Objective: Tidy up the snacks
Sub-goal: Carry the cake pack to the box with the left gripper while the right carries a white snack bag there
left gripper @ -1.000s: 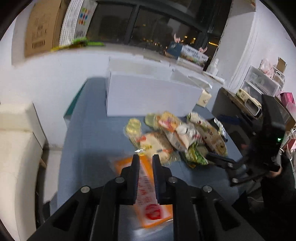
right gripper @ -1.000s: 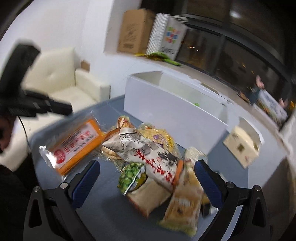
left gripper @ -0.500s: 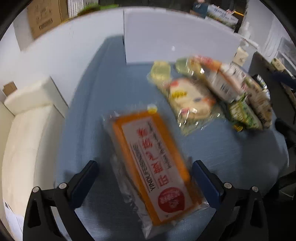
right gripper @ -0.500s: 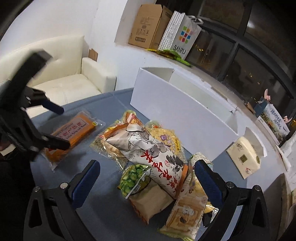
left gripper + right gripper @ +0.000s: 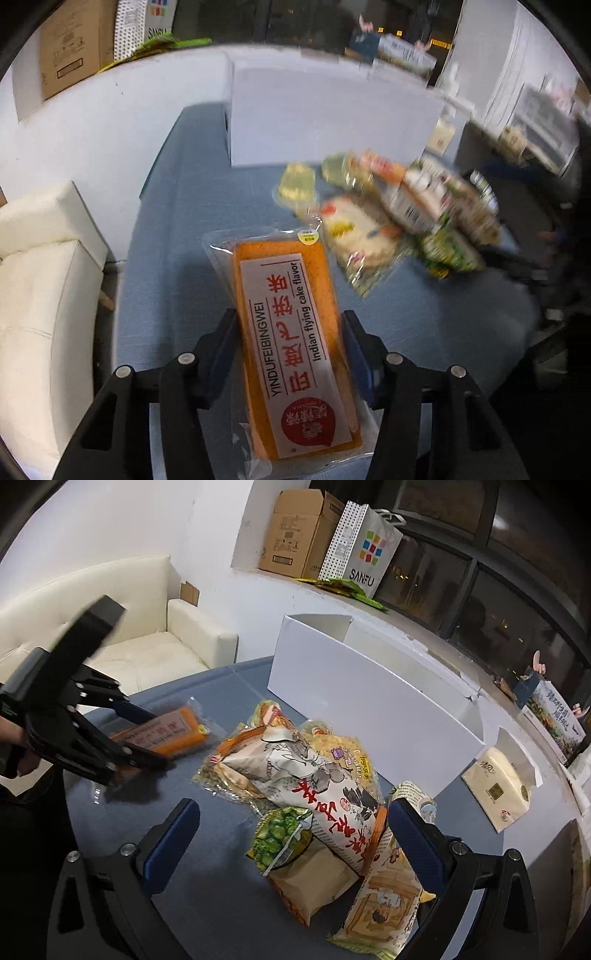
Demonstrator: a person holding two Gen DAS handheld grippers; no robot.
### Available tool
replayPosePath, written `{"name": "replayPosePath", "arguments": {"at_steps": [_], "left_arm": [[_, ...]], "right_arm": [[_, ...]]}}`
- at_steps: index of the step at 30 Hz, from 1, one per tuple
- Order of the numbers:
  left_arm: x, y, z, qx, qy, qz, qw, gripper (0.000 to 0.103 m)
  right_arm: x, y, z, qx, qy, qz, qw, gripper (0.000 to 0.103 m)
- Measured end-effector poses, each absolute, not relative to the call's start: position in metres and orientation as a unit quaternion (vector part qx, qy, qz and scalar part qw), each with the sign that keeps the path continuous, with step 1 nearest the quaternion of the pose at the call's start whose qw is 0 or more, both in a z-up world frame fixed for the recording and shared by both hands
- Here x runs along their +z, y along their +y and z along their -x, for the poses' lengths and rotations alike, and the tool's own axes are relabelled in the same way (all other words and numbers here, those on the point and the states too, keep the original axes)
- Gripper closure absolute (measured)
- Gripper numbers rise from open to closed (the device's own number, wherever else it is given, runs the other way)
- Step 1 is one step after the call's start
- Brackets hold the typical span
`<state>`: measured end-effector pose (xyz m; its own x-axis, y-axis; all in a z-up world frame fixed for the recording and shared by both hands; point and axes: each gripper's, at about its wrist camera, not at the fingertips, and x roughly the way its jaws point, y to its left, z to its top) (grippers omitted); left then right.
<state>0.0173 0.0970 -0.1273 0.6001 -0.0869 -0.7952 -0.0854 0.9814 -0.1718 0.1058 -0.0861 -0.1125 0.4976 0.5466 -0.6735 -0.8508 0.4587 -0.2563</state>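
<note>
An orange flying-cake packet (image 5: 291,332) lies on the blue table (image 5: 177,229). My left gripper (image 5: 290,339) straddles its near half, fingers close against both long sides; it also shows in the right wrist view (image 5: 147,738) around the packet (image 5: 166,731). A pile of snack bags (image 5: 306,786) lies mid-table, with a white-and-red bag on top and a green pea bag (image 5: 280,834) in front. My right gripper (image 5: 291,838) is open and empty, hovering over the pile's near side. A white open box (image 5: 369,698) stands behind the pile.
A tissue box (image 5: 498,786) sits right of the white box. A cream sofa (image 5: 110,642) stands left of the table. A cardboard box (image 5: 295,531) and a SANFU bag (image 5: 365,554) rest on the window ledge.
My left gripper opened wide over the orange packet, then narrowed around it and lowered. The right gripper stayed open and drew slightly closer to the pile.
</note>
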Motion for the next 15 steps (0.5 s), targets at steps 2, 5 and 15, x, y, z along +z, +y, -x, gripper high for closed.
{"name": "replayPosePath", "arguments": {"at_steps": [2,5,15], "left_arm": [[-0.111,0.101,-0.009,-0.006,0.427,0.101,0.899,0.043],[-0.095,0.109,-0.005,-0.017,0.399,0.109,0.91,0.043],[-0.075,0.122,-0.01,-0.035,0.359,0.129,0.924,0.043]], "right_arm": [[-0.115,-0.078,-0.114,0.43,0.255,0.311,0.808,0.0],[-0.121,-0.064,-0.13,0.42,0.254,0.34,0.802,0.0],[-0.156,-0.019,-0.155,0.457,0.279,0.391,0.748,0.03]]}}
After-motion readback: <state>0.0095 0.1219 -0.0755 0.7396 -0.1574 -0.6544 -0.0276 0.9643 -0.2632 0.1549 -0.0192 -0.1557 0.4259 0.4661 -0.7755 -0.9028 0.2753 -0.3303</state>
